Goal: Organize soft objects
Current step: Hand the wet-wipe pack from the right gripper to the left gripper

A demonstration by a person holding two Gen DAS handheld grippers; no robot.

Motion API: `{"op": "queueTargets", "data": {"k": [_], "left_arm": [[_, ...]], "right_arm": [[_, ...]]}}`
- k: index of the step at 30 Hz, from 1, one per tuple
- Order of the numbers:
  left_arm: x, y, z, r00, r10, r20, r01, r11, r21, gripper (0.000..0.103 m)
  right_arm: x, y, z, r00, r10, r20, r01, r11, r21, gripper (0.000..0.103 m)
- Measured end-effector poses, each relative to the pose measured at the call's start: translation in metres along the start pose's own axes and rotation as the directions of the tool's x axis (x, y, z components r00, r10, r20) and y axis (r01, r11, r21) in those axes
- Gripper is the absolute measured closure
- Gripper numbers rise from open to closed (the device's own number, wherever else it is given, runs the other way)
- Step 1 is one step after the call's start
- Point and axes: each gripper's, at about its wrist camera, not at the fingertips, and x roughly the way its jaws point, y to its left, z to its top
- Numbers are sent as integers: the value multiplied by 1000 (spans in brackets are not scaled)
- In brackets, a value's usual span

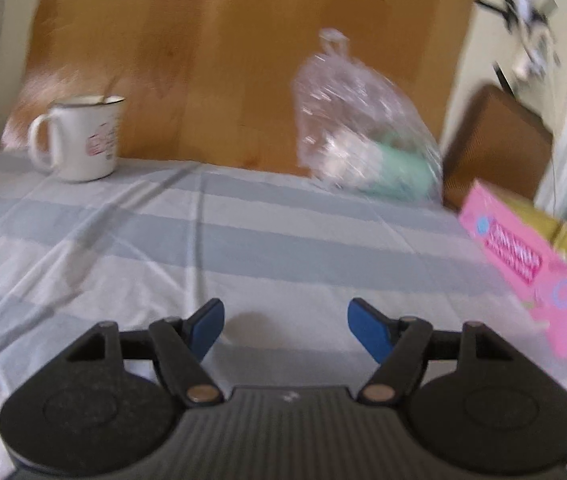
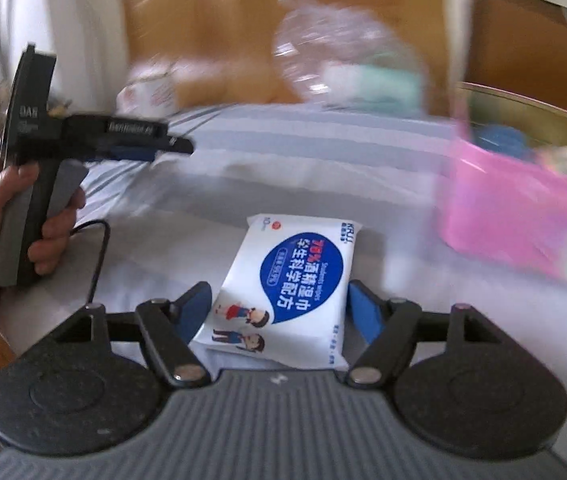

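Striped bed sheet (image 1: 243, 232) under wooden headboard (image 1: 223, 60), right hand-held gripper (image 2: 279, 308) pinching wipes pack (image 2: 287, 288) above the sheet, left hand-held gripper (image 1: 285, 330) spread, holding nothing, pink box (image 1: 531, 268) to the right.

A mug (image 1: 79, 140) is sitting at the far left of the bed (image 1: 243, 248), with a plastic bag (image 1: 363, 132) standing at the far right against the headboard (image 1: 223, 60). A box (image 1: 531, 264) is lying at the right edge. A wipes pack (image 2: 287, 292) is resting near, between the right gripper's (image 2: 279, 312) fingers, with the left gripper (image 2: 123, 140) hanging to its left.
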Motion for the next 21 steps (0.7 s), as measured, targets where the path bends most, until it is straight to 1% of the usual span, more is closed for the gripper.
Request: {"op": "queueTargets", "data": {"k": [1, 2, 3, 4, 5, 6, 7, 9, 10, 13, 16, 19, 20, 21], "left_arm": [[0, -10, -1, 1000, -25, -14, 25, 1000, 17, 34], [-1, -21, -3, 997, -66, -31, 66, 997, 28, 34], [-3, -36, -6, 992, -116, -49, 118, 992, 42, 34], [-5, -50, -8, 986, -156, -65, 160, 985, 60, 34], [-8, -68, -11, 976, -197, -88, 204, 975, 83, 35], [-11, -82, -14, 967, -230, -111, 242, 965, 102, 35], [-13, -96, -18, 954, -264, -141, 281, 952, 119, 35], [-19, -117, -23, 933, -308, -187, 336, 932, 136, 35], [-21, -125, -25, 925, -319, -207, 351, 926, 140, 35], [-20, -132, -28, 918, -305, -255, 346, 929, 133, 35], [-18, -129, -30, 898, -312, -310, 354, 931, 87, 35], [-23, -124, -34, 879, -339, -334, 372, 928, 36, 35], [-26, -123, -35, 870, -355, -341, 384, 923, 19, 35], [-25, -123, -35, 857, -375, -354, 399, 917, -5, 35]], "right_arm": [[-9, -2, -7, 1000, -18, 21, 18, 1000, 23, 28], [-17, -4, -15, 998, -43, 39, 41, 998, 39, 29], [-23, -5, -18, 997, -65, 52, 63, 997, 40, 29], [-28, -5, -22, 993, -98, 66, 95, 995, 38, 27], [-32, -6, -27, 989, -124, 78, 121, 992, 38, 24], [-34, -7, -28, 988, -127, 87, 124, 991, 42, 22], [-37, -10, -30, 988, -120, 100, 116, 992, 49, 18], [-40, -11, -34, 987, -102, 124, 97, 994, 48, 16], [-41, -11, -36, 987, -96, 129, 92, 995, 36, 16], [-41, -10, -41, 989, -69, 128, 70, 998, -4, 15], [-36, -11, -45, 990, -64, 122, 68, 997, -25, 15], [-37, -17, -46, 989, -54, 134, 57, 998, -15, 15], [-38, -18, -47, 989, -52, 140, 54, 998, -13, 15], [-38, -19, -47, 988, -51, 144, 53, 999, -12, 15]]}}
